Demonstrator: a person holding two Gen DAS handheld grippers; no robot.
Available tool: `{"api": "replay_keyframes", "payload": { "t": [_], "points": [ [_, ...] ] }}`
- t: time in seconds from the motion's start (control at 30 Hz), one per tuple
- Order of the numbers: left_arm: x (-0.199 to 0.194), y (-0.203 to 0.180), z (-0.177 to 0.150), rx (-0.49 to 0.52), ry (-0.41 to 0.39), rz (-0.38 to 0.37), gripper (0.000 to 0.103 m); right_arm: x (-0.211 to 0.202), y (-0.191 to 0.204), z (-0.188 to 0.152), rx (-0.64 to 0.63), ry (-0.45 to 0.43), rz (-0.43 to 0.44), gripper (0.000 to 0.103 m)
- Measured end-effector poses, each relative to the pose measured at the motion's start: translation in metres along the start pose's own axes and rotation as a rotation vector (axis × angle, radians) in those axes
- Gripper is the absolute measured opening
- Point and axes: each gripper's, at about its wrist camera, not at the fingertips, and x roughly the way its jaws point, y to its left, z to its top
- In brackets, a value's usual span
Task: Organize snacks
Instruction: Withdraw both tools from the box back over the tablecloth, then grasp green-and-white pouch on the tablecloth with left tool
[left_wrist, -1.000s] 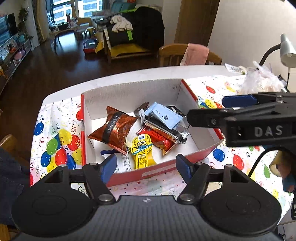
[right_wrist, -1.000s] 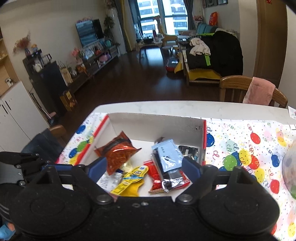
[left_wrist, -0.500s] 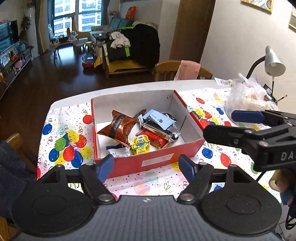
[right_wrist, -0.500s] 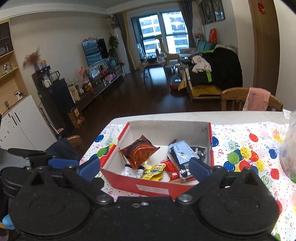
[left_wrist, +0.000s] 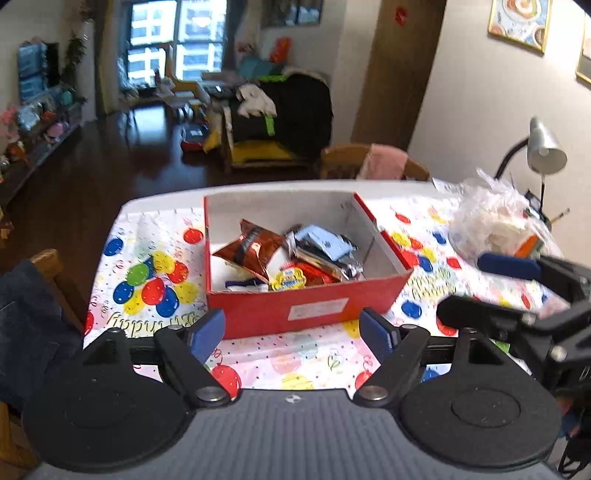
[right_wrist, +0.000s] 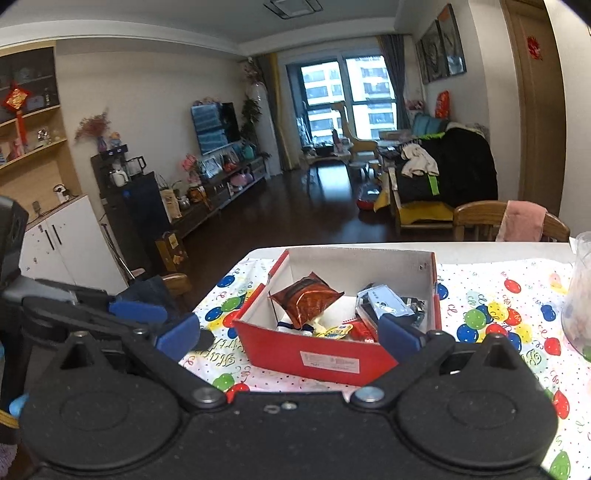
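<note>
A red cardboard box (left_wrist: 310, 306) (right_wrist: 332, 358) stands on the balloon-print tablecloth. It holds several snacks: a brown foil bag (left_wrist: 251, 251) (right_wrist: 304, 299), a light blue packet (left_wrist: 321, 240) (right_wrist: 384, 301), a red packet (left_wrist: 314, 271) and a yellow cartoon packet (left_wrist: 288, 278) (right_wrist: 332, 330). My left gripper (left_wrist: 293, 330) is open and empty, in front of the box. My right gripper (right_wrist: 288, 332) is open and empty, also in front of the box; it shows at the right of the left wrist view (left_wrist: 517, 280).
A clear plastic bag (left_wrist: 495, 221) and a desk lamp (left_wrist: 543, 147) are at the table's right. Wooden chairs stand at the far side (left_wrist: 369, 166) and at the left (left_wrist: 51, 273). The left gripper shows at the left of the right wrist view (right_wrist: 92, 310).
Both grippers have pulled back and up from over the box, so the box now looks smaller and farther. Both stay open and empty.
</note>
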Motion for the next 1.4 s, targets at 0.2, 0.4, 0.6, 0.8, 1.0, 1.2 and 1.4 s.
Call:
{"api": "replay_keyframes", "payload": {
  "t": [0.2, 0.4, 0.6, 0.8, 1.0, 1.2, 1.4],
  "points": [
    [-0.001, -0.01, -0.021, -0.052, -0.013, 0.02, 0.085, -0.011, -0.015, -0.018, -0.024, 0.018, 0.004, 0.103],
    [0.006, -0.011, -0.042, -0.167, 0.043, 0.04, 0.085, -0.016, -0.047, -0.033, -0.053, 0.068, -0.029, 0.103],
    [0.01, -0.008, -0.056, -0.233, 0.072, 0.121, 0.085, -0.016, -0.09, -0.05, -0.036, 0.159, -0.052, 0.103],
    [0.019, -0.009, -0.072, -0.278, 0.131, 0.174, 0.085, -0.014, -0.123, -0.078, -0.031, 0.267, -0.042, 0.103],
    [0.03, -0.005, -0.094, -0.32, 0.215, 0.216, 0.085, 0.004, -0.127, -0.107, -0.034, 0.369, 0.003, 0.098],
    [0.039, 0.012, -0.119, -0.419, 0.299, 0.242, 0.084, 0.018, -0.126, -0.123, -0.036, 0.437, 0.072, 0.096],
    [0.054, -0.009, -0.141, -0.339, 0.38, 0.231, 0.084, 0.024, -0.127, -0.134, -0.051, 0.492, 0.104, 0.094]
  ]
}}
